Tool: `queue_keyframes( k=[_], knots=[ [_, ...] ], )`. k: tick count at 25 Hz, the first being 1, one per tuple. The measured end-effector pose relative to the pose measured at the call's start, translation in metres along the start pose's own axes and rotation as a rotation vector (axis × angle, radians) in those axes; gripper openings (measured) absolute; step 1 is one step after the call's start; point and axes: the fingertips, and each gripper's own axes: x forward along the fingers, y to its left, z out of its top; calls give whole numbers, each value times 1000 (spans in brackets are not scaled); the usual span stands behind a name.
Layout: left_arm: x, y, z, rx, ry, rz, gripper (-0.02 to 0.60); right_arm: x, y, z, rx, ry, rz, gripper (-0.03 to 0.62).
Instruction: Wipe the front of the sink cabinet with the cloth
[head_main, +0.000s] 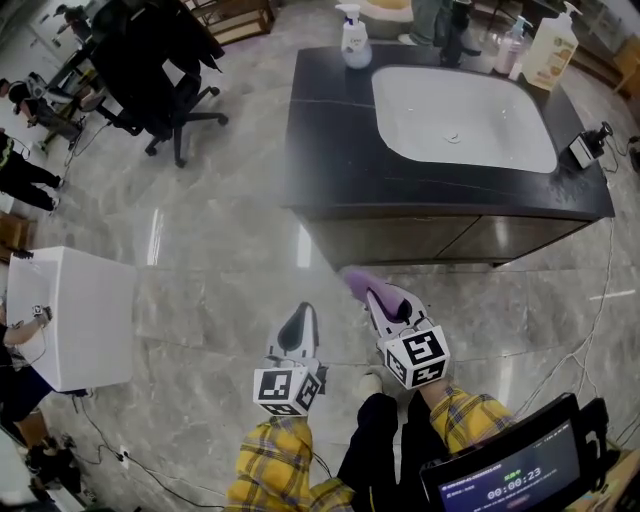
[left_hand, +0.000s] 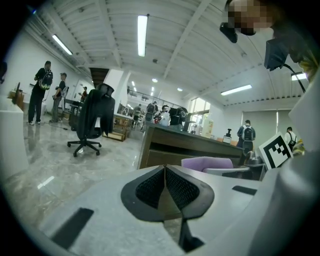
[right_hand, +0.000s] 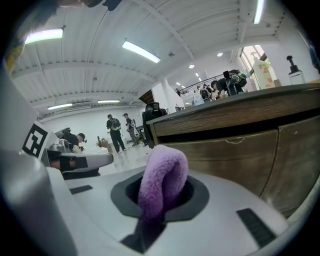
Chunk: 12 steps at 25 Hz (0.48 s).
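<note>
head view: cloth (head_main: 357, 281), screen (head_main: 515, 468) "00:00:23"

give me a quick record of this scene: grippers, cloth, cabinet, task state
left gripper: shut, empty
right gripper: shut on purple cloth
cabinet front: wooden, closed, ahead of the cloth
cloth contact: none yet, appears short of cabinet
countertop: dark, white sink set in
task state: wiping not begun

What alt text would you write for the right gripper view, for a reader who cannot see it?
The right gripper is shut on a folded purple cloth, held short of the wooden front of the sink cabinet. On the countertop above stand bottles, and people stand far off in a bright hall.
</note>
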Motion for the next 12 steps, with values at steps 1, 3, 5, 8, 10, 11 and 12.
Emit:
queue_keyframes(
  k=[1,3,5,8,10,11,12],
  knots=[
    [2,3,-2,-4,3,5,9,5,1,0,1,3,5,41],
    [8,7,-4,-10,7,9,9,18,1,2,3,4,16,41],
    [17,12,-5,-7,10,15,9,33,0,4,1,2,31,41],
    [28,23,-7,-9,16,44,9,55,1,5,-4,3,64,41],
    [35,27,-9,-9,20,55,9,69,0,3,-10,8,84,41],
    [38,28,-9,-6,22,57,9,75,0,2,-13,11,92,41],
    [41,29,-9,-2,24,59,9,81,-1,2,-17,14,99,41]
  ],
)
